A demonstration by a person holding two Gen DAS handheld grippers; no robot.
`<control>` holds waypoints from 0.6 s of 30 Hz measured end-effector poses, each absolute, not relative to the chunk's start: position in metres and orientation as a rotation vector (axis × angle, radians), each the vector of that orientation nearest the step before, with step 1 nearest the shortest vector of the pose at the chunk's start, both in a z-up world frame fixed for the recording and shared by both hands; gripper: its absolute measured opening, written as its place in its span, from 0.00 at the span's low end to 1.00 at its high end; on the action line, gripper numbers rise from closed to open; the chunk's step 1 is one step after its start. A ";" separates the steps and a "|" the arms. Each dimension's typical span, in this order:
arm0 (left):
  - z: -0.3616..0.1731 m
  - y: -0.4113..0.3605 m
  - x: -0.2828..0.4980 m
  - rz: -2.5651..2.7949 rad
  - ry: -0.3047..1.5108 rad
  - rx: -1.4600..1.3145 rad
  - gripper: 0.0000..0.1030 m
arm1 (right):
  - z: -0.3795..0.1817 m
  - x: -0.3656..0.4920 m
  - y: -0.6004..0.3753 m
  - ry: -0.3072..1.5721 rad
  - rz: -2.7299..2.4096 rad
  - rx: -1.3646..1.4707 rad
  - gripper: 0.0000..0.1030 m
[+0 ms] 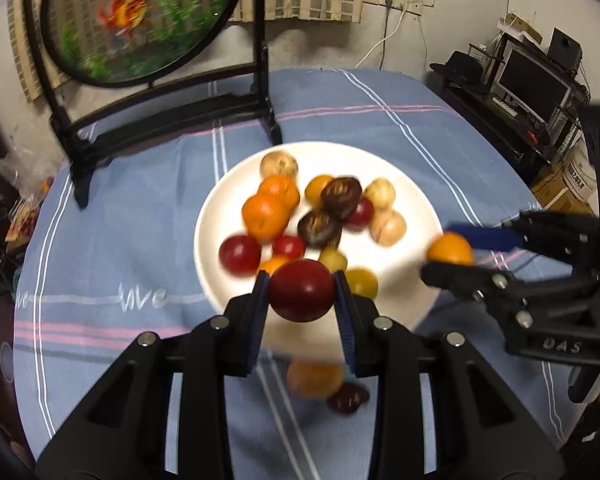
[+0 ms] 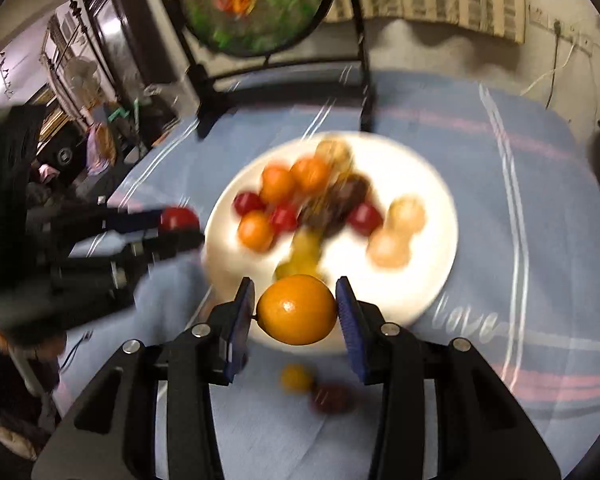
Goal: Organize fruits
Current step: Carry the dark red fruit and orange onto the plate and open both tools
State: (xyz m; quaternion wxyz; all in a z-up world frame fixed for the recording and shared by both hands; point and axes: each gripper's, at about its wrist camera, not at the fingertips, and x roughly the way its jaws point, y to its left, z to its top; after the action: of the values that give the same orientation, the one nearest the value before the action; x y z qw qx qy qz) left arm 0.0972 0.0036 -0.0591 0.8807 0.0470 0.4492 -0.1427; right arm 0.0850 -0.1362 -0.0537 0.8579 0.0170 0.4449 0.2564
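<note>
Nearest to us, each gripper carries one fruit. Our left gripper (image 1: pixel 302 294) has its jaws clamped on a dark red fruit (image 1: pixel 301 290), held between the blue pads at its sides. Our right gripper (image 2: pixel 296 310) has its jaws closed on an orange fruit (image 2: pixel 296 309), whose long axis runs pad to pad, from 9 to 3 o'clock.

The relation that matters is each held fruit to the white plate (image 1: pixel 216 216). In the left wrist view the red fruit hangs over the plate's near rim, with the pile of fruits (image 1: pixel 300 208) spreading away toward 12 o'clock. In the right wrist view the orange fruit also sits at the near rim, the plate stretching toward 12. The two grippers flank the plate: the right one shows at 3 o'clock in the left view, the left one at 9 o'clock in the right view. We judge both about equally near, so either can set down with a short forward move.

Below the jaws, two loose fruits (image 1: pixel 328 386) lie on the blue striped cloth (image 1: pixel 132 220), partly hidden by the fingers. Motion blur smears the right view, so the pile's fruit kinds are hard to tell. Beyond the plate stands a round painted screen (image 1: pixel 140 16).
</note>
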 end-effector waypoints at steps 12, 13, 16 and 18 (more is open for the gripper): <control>-0.069 -0.014 0.143 -0.252 0.947 0.118 0.31 | -0.062 0.146 -0.138 0.937 0.526 0.058 0.41; -0.071 -0.015 0.145 -0.251 0.950 0.122 0.31 | -0.065 0.149 -0.136 0.950 0.532 0.054 0.41; -0.078 -0.015 0.149 -0.235 0.968 0.128 0.32 | -0.073 0.158 -0.133 0.991 0.533 0.048 0.42; -0.083 -0.015 0.153 -0.222 0.985 0.132 0.32 | -0.079 0.163 -0.133 1.013 0.518 0.044 0.43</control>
State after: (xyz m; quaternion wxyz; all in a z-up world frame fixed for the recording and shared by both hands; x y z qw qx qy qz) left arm 0.1527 -0.0153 -0.0828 0.8732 0.0633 0.4714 -0.1063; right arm 0.1629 -0.1332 -0.0787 0.8423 0.0210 0.4795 0.2452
